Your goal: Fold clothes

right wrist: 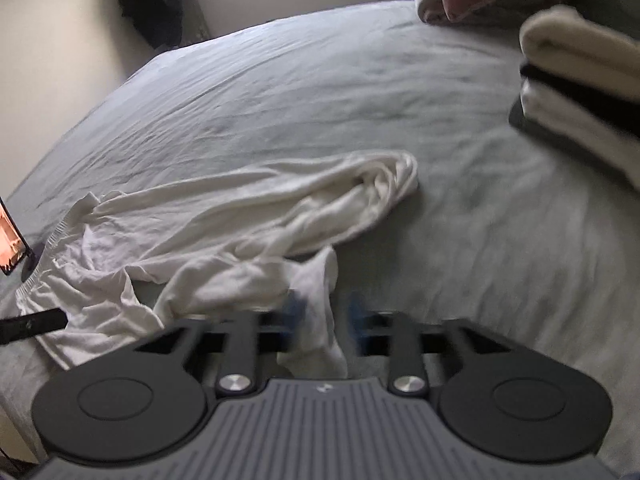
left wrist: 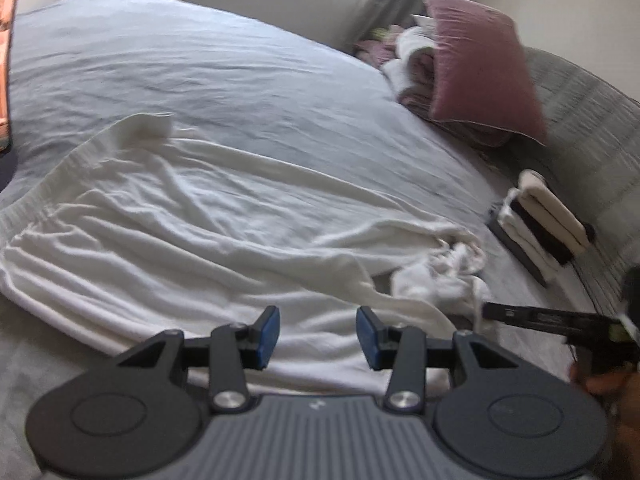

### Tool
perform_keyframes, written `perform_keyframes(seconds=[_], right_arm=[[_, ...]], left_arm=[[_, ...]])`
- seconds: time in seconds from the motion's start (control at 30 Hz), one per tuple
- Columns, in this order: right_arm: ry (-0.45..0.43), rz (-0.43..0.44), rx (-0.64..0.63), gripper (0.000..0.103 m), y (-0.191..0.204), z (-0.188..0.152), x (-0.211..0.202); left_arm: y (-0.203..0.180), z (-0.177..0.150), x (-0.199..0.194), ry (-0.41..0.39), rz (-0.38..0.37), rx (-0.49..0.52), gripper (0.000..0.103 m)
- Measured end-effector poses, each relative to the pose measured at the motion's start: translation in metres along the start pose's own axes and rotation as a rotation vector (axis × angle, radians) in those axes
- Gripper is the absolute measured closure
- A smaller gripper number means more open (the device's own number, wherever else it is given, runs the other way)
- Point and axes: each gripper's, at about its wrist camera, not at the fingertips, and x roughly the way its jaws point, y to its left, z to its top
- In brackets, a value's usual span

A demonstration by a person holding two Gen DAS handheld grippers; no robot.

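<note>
Fabric everywhere: the white garment lay spread and rumpled across the bed, straight ahead of the left gripper, which hung over its near edge with blue pads wide apart, gripping nothing. Off to that gripper's right, a folded stack sat near the pink pillow. Over at the right gripper, blurred, a strip of the garment ran between the parted pads; whether they pinched it, hard to tell. Folded stack again ahead-right.
</note>
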Motion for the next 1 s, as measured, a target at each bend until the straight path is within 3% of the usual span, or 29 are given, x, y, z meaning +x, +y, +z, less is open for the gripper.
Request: perform_keyframes(seconds=[0.47, 0.7, 0.87, 1.0], right_arm=[[-0.125, -0.077, 0.030, 0.097, -0.032, -0.006, -0.104], [-0.140, -0.139, 0.036, 0.097, -0.054, -0.016, -0.148], [-0.134, -0.170, 0.074, 0.097, -0.074, -0.023, -0.167], [-0.109, -0.211, 0.095, 0.097, -0.091, -0.029, -0.166]], left_arm=[[-0.021, -0.005, -0.006, -0.005, -0.082, 0.086, 0.060], [-0.033, -0.011, -0.006, 0.007, -0.104, 0.127, 0.060], [-0.040, -0.015, -0.004, 0.044, -0.166, 0.141, 0.060], [-0.048, -0.019, 0.010, 0.142, -0.304, 0.072, 0.060]])
